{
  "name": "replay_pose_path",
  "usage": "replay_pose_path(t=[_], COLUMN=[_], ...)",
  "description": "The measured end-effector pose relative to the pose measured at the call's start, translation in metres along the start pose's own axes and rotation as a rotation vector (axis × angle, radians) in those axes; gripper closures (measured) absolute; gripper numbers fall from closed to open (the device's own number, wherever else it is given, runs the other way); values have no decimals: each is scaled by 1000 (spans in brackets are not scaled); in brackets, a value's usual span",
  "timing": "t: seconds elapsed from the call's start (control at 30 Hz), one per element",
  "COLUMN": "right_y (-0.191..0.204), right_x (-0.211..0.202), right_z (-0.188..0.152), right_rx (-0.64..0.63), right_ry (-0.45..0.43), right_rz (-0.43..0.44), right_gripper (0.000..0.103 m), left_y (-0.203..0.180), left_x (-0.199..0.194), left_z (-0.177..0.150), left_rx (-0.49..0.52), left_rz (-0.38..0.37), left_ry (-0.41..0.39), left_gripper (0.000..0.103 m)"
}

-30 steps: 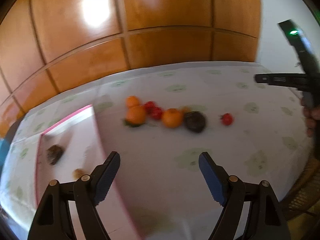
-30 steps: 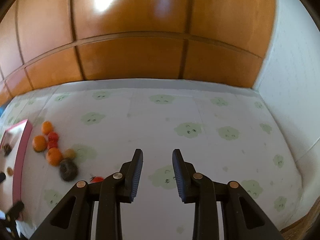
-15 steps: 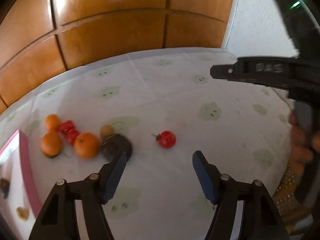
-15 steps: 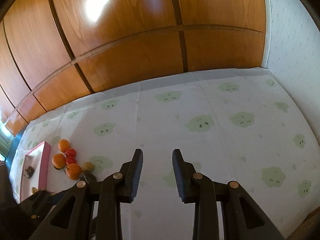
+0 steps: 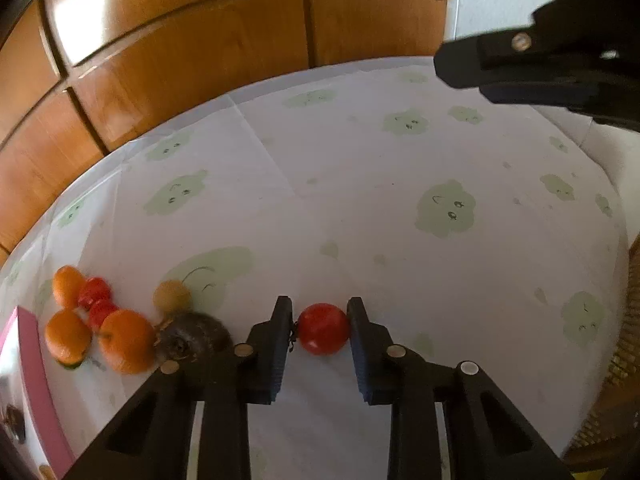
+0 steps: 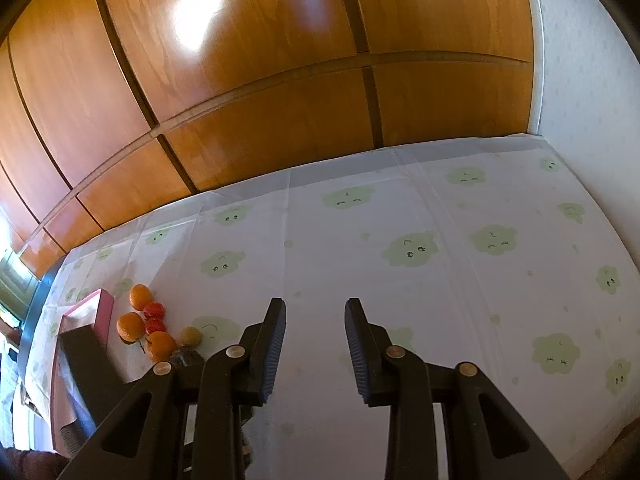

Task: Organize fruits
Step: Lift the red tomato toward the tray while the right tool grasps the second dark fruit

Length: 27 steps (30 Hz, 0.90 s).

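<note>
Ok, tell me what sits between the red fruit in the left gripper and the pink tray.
The dark fruit and oranges lie on the table between the red fruit, clamped in the left gripper, and the pink tray.

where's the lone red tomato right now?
Left wrist view: the red tomato sits between the left gripper pads, on the tablecloth, right of the dark fruit.

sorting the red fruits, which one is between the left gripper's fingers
The lone red fruit, apart from the pile, sits between the left gripper fingers. The other two red ones are wedged among the oranges at left.
</note>
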State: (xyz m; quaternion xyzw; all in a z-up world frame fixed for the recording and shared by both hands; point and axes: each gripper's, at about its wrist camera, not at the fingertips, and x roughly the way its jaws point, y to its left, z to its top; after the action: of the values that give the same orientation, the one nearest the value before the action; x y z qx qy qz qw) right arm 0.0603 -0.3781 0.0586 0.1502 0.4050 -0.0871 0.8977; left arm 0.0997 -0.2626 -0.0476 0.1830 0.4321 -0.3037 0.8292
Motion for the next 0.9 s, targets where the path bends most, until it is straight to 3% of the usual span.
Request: replay_pose_path(t=[0.17, 0.4, 0.6, 0.77, 0.9], right_y=[4, 23, 63, 101, 134], right_x=[5, 24, 37, 55, 70], right_z=[-3, -19, -37, -45, -54], right_rx=[-19, -66, -98, -164, -315], right_ry=[24, 125, 208, 254, 272], right_rz=[2, 107, 205, 235, 171], right_gripper=[72, 72, 72, 72, 55], left_y=[12, 59, 108, 142, 165], left_x=[-40, -94, -127, -144, -156], left_z=[-29, -80, -108, -129, -143], left_rx=[-25, -143, -285, -383, -444], left_rz=[-22, 23, 69, 106, 134], left_ry=[-58, -111, -158, -181, -194], left_gripper=[75, 75, 75, 75, 75])
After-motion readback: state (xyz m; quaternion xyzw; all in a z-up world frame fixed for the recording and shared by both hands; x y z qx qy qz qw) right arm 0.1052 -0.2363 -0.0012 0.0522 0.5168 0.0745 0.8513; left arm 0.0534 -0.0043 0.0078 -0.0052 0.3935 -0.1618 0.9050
